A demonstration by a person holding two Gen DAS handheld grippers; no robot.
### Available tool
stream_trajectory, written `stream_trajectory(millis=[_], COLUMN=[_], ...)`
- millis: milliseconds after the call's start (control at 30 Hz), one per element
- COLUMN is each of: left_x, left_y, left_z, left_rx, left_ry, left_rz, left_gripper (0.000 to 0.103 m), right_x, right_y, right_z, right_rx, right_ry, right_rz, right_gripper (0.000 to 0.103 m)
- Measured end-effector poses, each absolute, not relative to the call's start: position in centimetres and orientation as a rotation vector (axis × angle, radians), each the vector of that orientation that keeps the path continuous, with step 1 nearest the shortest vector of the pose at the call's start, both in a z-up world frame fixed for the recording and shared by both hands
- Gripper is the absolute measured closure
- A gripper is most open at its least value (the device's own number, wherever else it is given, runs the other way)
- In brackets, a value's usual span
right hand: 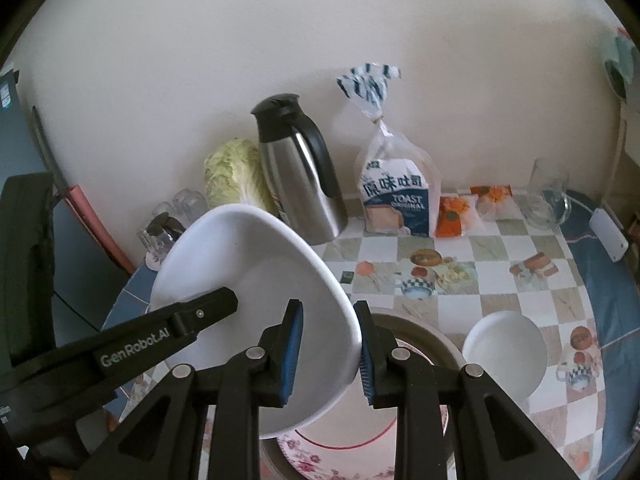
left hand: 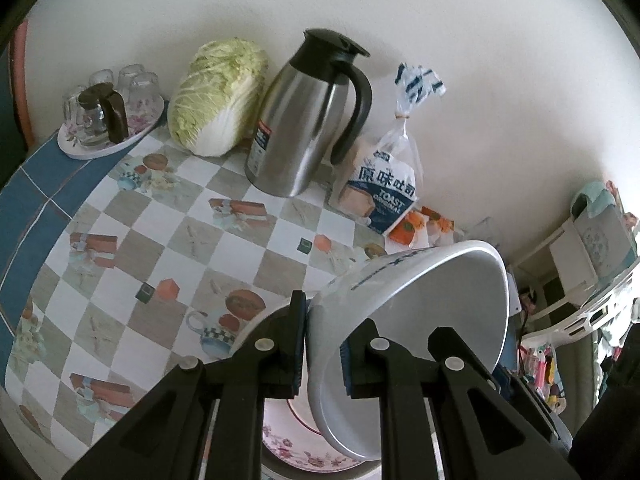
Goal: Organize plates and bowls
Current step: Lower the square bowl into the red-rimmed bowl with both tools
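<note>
A large white bowl (left hand: pixel 420 300) (right hand: pixel 248 264) hangs tilted on its side above the chequered table (left hand: pixel 160 248). My left gripper (left hand: pixel 322 354) is shut on one side of its rim. My right gripper (right hand: pixel 330 360) is shut on the opposite side, its blue pads either side of the wall. In the right wrist view the left gripper's black finger (right hand: pixel 208 308) reaches into the bowl from the left. Under the bowl lies a floral plate (left hand: pixel 296 456) (right hand: pixel 332 448) with a red ring. A smaller white bowl (right hand: pixel 504 356) sits upright on the table to the right.
Along the wall stand a steel thermos jug (left hand: pixel 304 120) (right hand: pixel 304 176), a cabbage (left hand: pixel 216 96), a bag of toast bread (right hand: pixel 400 196), orange packets (right hand: pixel 452 216) and a glass mug (right hand: pixel 548 196). A tray of upturned glasses (left hand: pixel 108 116) sits at the far left corner.
</note>
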State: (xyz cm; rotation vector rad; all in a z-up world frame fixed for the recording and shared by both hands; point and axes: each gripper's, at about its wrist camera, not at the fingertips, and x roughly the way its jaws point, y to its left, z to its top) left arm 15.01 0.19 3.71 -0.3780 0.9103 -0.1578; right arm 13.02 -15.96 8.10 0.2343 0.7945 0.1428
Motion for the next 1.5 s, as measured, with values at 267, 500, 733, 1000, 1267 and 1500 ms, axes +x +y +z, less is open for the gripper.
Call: stream_trajectory(millis=[267, 500, 733, 1000, 1267, 1500], left_x=[15.5, 15.6, 15.5, 15.3, 15.1, 15.2], left_y=[-1.2, -2.2, -2.5, -2.5, -2.5, -2.3], left_z=[2.1, 0.3, -1.5, -3.2, -4.2, -4.5], left_rx=[-0.363, -0.318, -0.293, -0.285, -0.283, -0.29], left_ry=[0.963, 1.019, 1.077, 1.135, 1.172, 1.186], left_rz=[-0.166, -0.155, -0.149, -0.147, -0.167, -0.171], left_gripper=[0.088, 0.088, 0.088, 0.088, 0.088, 0.087], right_x=[13.3, 13.6, 13.7, 13.7, 13.6, 14.1], right_y=[-17.5, -17.8, -17.8, -17.7, -17.9, -17.9], right_z=[6.9, 5.2, 3.5, 2.2, 1.0, 0.0], right_rx=[0.262, 0.252, 0.237, 0.247, 0.259, 0.257], right_ry=[0.823, 0.889, 0.947, 0.989, 1.021, 1.039], right_rz=[0.14, 0.126, 0.115, 0.11, 0.104, 0.1], right_gripper=[0.075, 0.075, 0.075, 0.074, 0.073, 0.073])
